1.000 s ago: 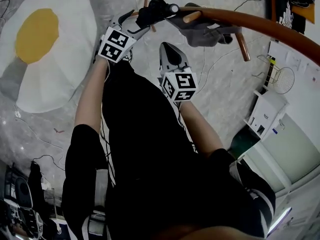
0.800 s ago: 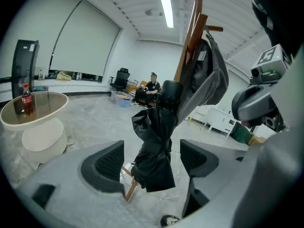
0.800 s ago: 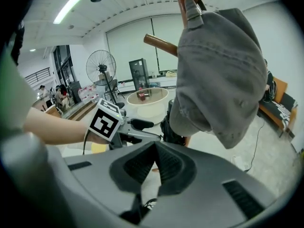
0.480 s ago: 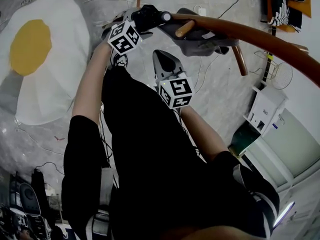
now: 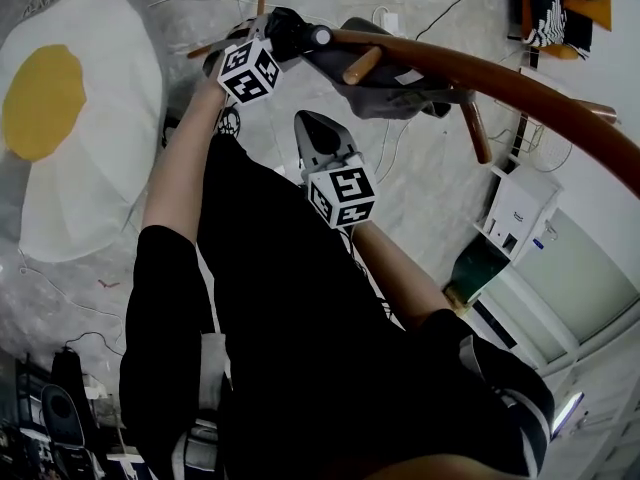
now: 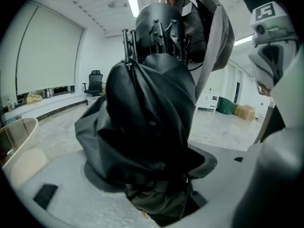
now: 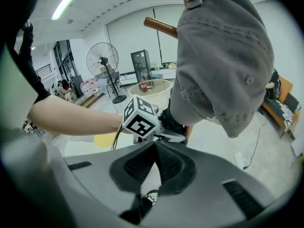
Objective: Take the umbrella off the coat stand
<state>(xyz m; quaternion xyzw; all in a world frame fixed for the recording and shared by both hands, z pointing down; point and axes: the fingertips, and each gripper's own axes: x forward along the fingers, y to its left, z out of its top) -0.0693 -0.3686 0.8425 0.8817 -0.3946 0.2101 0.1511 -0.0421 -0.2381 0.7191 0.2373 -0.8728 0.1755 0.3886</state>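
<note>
The folded black umbrella (image 5: 296, 34) hangs at the top of the brown wooden coat stand (image 5: 500, 73), between its pegs. My left gripper (image 5: 280, 46) reaches up to it. In the left gripper view the umbrella's bunched fabric (image 6: 147, 113) fills the gap of the left gripper (image 6: 152, 171); the jaws are closing and press on it. My right gripper (image 5: 312, 126) hangs lower, below the stand's top, shut with nothing in it. In the right gripper view the right gripper (image 7: 155, 148) has its pads touching at the tip.
A grey cap (image 5: 405, 86) hangs on a peg (image 5: 361, 64) next to the umbrella and looms close over the right gripper (image 7: 223, 61). A fried-egg rug (image 5: 70, 128), cables and a white cabinet (image 5: 520, 218) are on the floor below. A standing fan (image 7: 102, 61) is far off.
The left gripper has rolled and shifted closer against the umbrella at the stand's top. The right gripper has stayed about where it was.
</note>
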